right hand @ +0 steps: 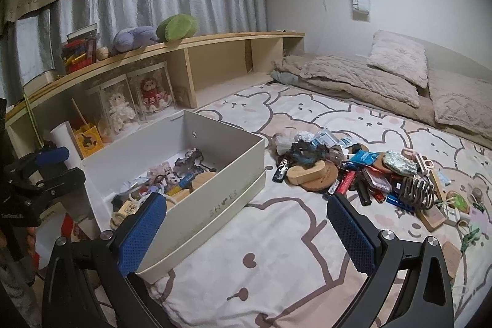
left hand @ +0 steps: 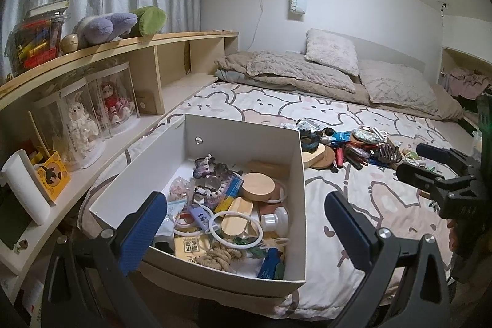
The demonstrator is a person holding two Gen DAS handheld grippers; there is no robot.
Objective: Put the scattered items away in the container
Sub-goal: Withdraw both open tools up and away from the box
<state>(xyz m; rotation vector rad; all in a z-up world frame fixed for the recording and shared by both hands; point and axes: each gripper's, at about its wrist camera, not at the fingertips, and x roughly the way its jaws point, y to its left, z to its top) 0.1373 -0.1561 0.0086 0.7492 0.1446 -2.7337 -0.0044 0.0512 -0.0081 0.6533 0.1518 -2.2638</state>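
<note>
A white open box (left hand: 299, 174) (right hand: 215, 205) sits on the bed's left side, part filled with small items: a round wooden lid (left hand: 257, 186), white rings, a rope coil (left hand: 219, 256), a small white bottle. A pile of scattered items (left hand: 347, 148) (right hand: 363, 177) lies on the bedspread right of the box, with wooden pieces, lighters, packets and a brown hair claw (right hand: 416, 191). My left gripper (left hand: 246, 232) is open and empty, above the box's near edge. My right gripper (right hand: 247, 231) is open and empty, over the bedspread between box and pile; it also shows in the left wrist view (left hand: 430, 165).
A wooden shelf unit (left hand: 147, 76) (right hand: 190, 73) runs along the left of the bed, holding doll cases, plush toys and a jar. Pillows and a folded blanket (left hand: 323, 69) (right hand: 384, 73) lie at the head. The cartoon-print bedspread (right hand: 292, 260) lies in front of the pile.
</note>
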